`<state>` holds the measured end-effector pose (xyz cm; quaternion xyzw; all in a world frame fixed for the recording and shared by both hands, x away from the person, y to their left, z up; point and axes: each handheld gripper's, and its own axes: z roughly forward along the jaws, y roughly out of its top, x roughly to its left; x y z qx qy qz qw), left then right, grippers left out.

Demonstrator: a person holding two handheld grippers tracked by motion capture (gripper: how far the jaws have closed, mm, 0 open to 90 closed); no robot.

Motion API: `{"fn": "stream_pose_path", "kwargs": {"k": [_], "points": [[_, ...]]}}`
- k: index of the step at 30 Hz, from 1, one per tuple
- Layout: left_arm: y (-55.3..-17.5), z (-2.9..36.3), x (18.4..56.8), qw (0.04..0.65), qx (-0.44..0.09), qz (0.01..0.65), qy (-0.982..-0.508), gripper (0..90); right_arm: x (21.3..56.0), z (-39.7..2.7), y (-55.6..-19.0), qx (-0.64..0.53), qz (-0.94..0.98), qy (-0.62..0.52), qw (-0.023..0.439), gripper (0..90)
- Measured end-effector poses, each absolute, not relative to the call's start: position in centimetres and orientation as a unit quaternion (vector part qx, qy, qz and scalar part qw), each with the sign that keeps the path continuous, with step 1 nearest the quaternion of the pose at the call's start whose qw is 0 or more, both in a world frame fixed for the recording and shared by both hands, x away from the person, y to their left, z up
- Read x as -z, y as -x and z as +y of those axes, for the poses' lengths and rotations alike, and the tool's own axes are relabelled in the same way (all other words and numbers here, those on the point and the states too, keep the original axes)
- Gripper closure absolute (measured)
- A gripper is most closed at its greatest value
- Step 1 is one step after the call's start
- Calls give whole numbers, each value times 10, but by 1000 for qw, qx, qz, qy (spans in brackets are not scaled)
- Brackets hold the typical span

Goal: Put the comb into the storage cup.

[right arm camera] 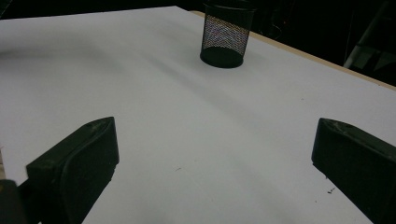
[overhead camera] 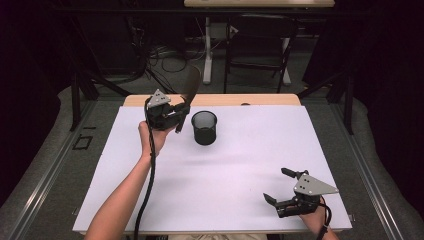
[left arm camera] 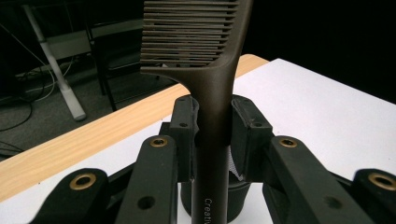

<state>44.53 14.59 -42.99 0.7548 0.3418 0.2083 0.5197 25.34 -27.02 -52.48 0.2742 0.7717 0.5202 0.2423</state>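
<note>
A dark brown comb [overhead camera: 191, 86] stands upright with its teeth at the top, and my left gripper [overhead camera: 179, 114] is shut on its handle. In the left gripper view the handle [left arm camera: 212, 140] is clamped between the two black pads and the teeth [left arm camera: 191, 32] rise above them. The comb hangs just left of a black mesh cup [overhead camera: 204, 127] at the back middle of the white mat; part of the cup [left arm camera: 236, 198] lies below the jaws. My right gripper [overhead camera: 278, 184] rests near the front right edge, open, with nothing between its jaws [right arm camera: 215, 154]. Far ahead of it stands the cup [right arm camera: 226, 37].
A white mat [overhead camera: 235, 175] covers the wooden table [overhead camera: 215, 100]. Behind the table stand a black chair [overhead camera: 257, 45], a white desk leg [overhead camera: 207, 50] and loose cables on the floor. Dark curtains hang on both sides.
</note>
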Motion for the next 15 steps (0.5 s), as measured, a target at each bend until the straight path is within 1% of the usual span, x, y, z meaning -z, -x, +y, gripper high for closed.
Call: {"fn": "stream_pose_path", "kwargs": {"k": [15], "points": [[-452,139,428,535,-210,341,-744,725,525,-270,-253,-519,773,-275,240,4]]}}
